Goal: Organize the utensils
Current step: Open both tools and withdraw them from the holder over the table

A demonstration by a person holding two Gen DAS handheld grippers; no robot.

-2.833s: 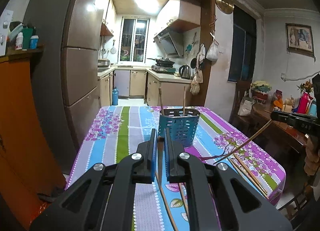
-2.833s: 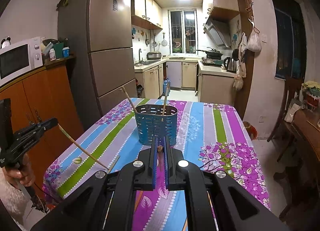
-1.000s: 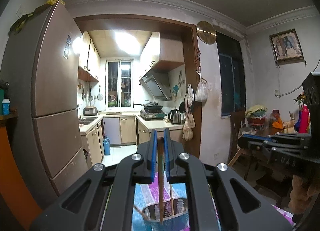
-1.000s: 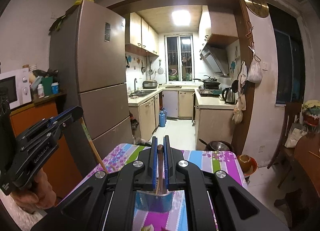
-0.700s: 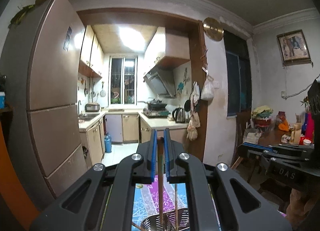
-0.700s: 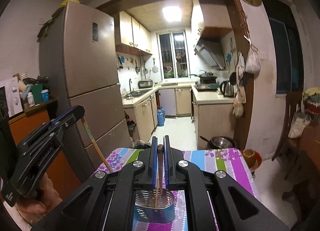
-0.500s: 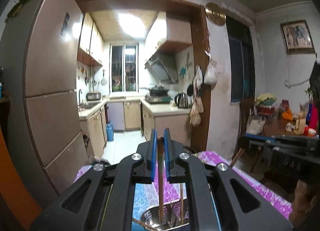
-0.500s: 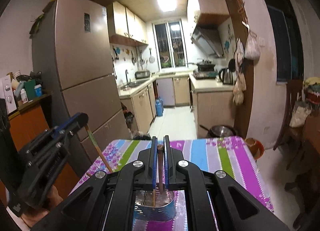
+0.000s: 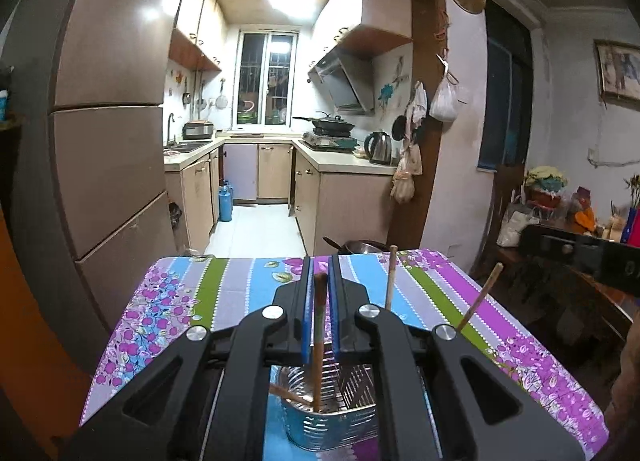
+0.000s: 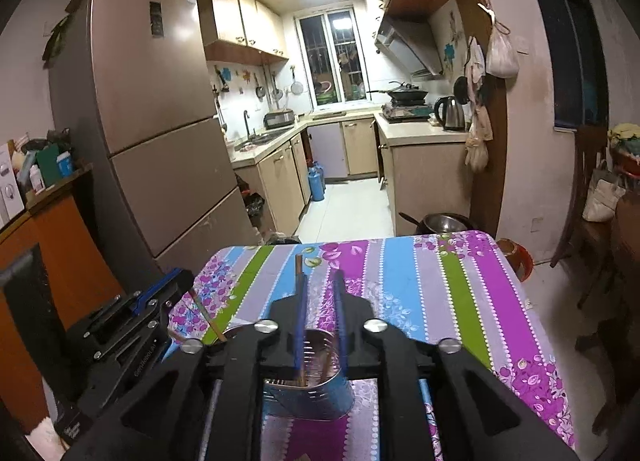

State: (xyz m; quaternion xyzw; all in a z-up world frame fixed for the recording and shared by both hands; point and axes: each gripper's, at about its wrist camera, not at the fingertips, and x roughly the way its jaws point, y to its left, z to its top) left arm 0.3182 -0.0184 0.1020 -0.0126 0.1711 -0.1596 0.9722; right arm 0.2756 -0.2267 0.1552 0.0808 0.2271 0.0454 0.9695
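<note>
A blue perforated utensil holder stands on the striped floral tablecloth; it also shows in the right wrist view. My left gripper hangs right above the holder with its jaws slightly apart around a wooden chopstick whose lower end stands inside the holder. My right gripper is open and empty above the holder. A chopstick leans out of the holder by the right gripper's left finger. Other chopsticks stand in the holder.
The table's far edge faces the kitchen doorway. A tall fridge and an orange cabinet stand to the left. Wooden chairs and a cluttered side table are on the right. A pot sits on the floor beyond the table.
Both grippers came down over the holder. My right gripper opened and its chopstick dropped into the holder. My left gripper's jaws have eased apart around its chopstick.
</note>
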